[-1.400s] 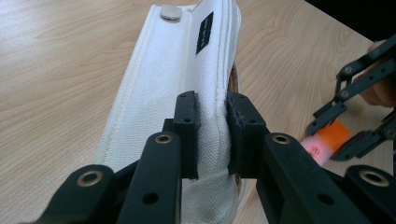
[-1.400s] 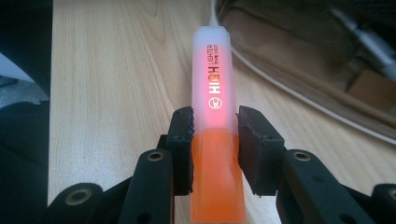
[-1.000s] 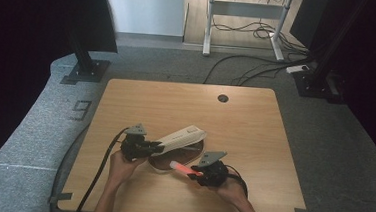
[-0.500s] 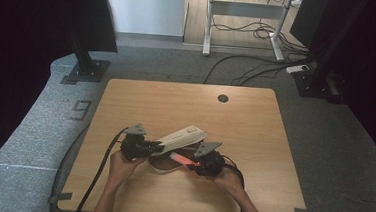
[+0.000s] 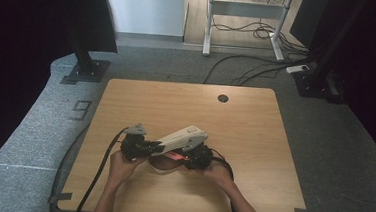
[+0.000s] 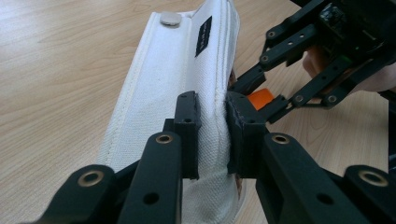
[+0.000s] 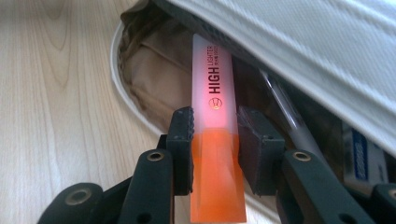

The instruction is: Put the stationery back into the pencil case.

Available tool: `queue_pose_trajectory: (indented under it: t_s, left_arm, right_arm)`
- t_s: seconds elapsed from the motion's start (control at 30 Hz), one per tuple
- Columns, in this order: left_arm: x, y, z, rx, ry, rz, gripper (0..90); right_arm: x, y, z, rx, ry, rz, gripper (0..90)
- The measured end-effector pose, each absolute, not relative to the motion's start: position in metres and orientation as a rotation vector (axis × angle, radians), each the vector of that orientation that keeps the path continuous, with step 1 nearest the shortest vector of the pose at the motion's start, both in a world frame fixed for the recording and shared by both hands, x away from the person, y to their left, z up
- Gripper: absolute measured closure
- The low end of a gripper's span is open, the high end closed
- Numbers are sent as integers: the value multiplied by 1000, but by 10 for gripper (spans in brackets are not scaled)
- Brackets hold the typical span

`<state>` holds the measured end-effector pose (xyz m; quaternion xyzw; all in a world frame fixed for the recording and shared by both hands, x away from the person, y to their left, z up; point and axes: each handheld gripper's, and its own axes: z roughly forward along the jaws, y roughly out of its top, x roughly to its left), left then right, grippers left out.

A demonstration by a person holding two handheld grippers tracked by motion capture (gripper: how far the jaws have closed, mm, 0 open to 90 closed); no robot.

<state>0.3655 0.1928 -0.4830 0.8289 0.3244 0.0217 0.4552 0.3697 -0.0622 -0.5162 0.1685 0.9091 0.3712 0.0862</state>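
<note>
while the wooden table [image 5: 255, 125] spreads wide, a white fabric pencil case [image 5: 181, 138] sits toward its 6 o'clock edge, flap lifted. the left gripper [image 6: 212, 133], at the case's 9 o'clock, is clamped tight on that flap. the right gripper [image 7: 215, 140], at 3 o'clock, pinches an orange highlighter [image 7: 215, 140], its tip inside the case's mouth.

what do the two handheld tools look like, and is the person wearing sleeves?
Both tools, left and right, are black, with bar-linkage arms, silver-ringed pivot holes and blocky jaw pads. A grey three-cornered plate tops the left one. A black cable trails from it. The forearms are bare, with no sleeves visible.
</note>
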Motion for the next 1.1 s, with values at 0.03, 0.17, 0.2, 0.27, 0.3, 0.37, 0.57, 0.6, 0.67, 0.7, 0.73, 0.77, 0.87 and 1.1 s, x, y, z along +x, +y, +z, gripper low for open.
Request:
queue_pose_trajectory:
  t_s: [0.03, 0.17, 0.2, 0.27, 0.3, 0.37, 0.57, 0.6, 0.67, 0.7, 0.73, 0.77, 0.87, 1.1]
  left_arm:
    - [365, 193, -483, 2045, 800, 54, 756]
    - [365, 193, -483, 2046, 799, 52, 756]
    - [365, 193, -483, 2046, 799, 51, 756]
    - [365, 193, -483, 2045, 799, 51, 756]
    - [365, 193, -483, 2045, 799, 51, 756]
    - [365, 192, -483, 2046, 799, 51, 756]
    - [366, 193, -483, 2049, 802, 51, 757]
    - [366, 193, -483, 2049, 803, 51, 757]
    - [366, 193, -484, 2050, 802, 50, 756]
    - [366, 193, -484, 2050, 802, 49, 756]
    - [366, 193, -484, 2050, 802, 49, 756]
    - [366, 193, -484, 2051, 801, 49, 756]
    - [366, 193, -484, 2051, 802, 48, 755]
    - [365, 193, -484, 2053, 801, 45, 754]
  right_arm:
    - [370, -60, -516, 498, 2710, 1103, 659]
    - [374, -50, -519, 483, 2722, 1103, 659]
    - [375, -48, -520, 480, 2721, 1103, 659]
    - [376, -43, -522, 475, 2726, 1103, 659]
    - [378, -40, -523, 473, 2729, 1105, 659]
    - [379, -37, -525, 476, 2731, 1111, 659]
    - [382, -31, -528, 467, 2741, 1099, 620]
    - [382, -32, -528, 472, 2738, 1102, 593]
    - [380, -34, -527, 491, 2728, 1090, 542]
    - [378, -36, -526, 495, 2723, 1078, 528]
    - [376, -39, -525, 499, 2715, 1073, 518]
    - [374, -43, -523, 509, 2709, 1073, 513]
    - [369, -52, -522, 524, 2697, 1049, 516]
    - [363, -67, -526, 579, 2661, 1038, 591]
